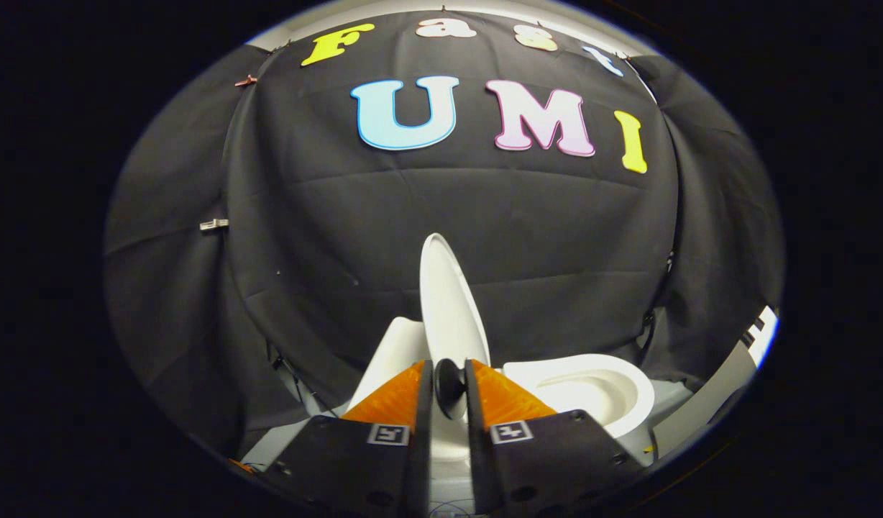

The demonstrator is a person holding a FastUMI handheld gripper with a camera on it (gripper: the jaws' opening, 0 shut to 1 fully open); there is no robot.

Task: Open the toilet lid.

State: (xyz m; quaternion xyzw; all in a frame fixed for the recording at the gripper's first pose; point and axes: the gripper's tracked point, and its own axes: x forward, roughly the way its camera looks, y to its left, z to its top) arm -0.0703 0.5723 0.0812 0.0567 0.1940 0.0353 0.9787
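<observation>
the gripper pinches a dark knob on the upright lid; the toilet bowl beside looks empty.

Dim booth, soft overhead light, sharp focus, strong fisheye bending toward the edges

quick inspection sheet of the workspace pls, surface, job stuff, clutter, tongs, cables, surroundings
surface: pale platform under the toilet, beside the bowl
job's things: toilet lid raised almost upright; white seat and bowl uncovered beyond the fingers; dark knob on the lid's edge
clutter: nothing seen
tongs: tongs shut on the dark knob, a finger pressing each side
cables: dark cable hanging by the cloth near the tank
surroundings: black cloth wall behind the toilet; small clip on it
</observation>
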